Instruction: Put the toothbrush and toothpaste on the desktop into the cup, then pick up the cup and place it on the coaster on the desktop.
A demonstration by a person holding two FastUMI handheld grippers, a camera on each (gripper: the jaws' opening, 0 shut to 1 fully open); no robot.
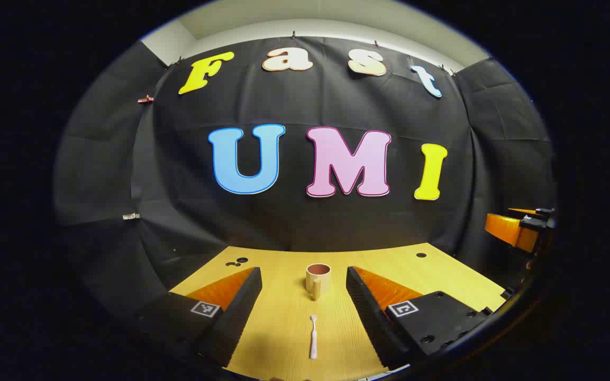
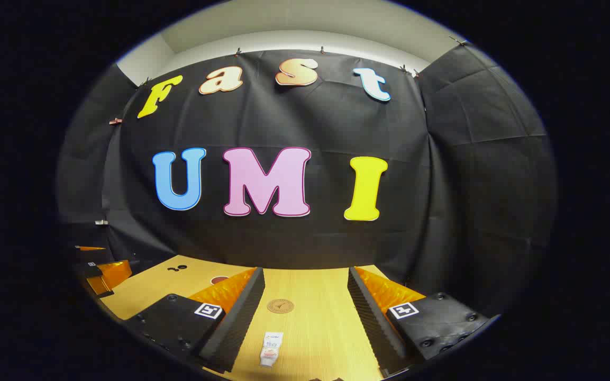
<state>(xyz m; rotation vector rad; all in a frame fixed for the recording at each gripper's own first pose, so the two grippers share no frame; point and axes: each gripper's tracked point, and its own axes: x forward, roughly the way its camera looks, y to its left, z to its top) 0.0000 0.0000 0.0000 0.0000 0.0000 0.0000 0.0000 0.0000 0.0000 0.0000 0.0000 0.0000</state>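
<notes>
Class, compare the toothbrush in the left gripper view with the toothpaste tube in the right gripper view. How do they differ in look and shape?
The toothbrush is long, thin and plain pale; the toothpaste tube is short, flat and wide, with printed markings. The toothbrush lies in line with the cup beyond it; the toothpaste tube lies in line with the coaster. Both rest flat on the wooden desktop, between open jaws, ungrasped.
</notes>
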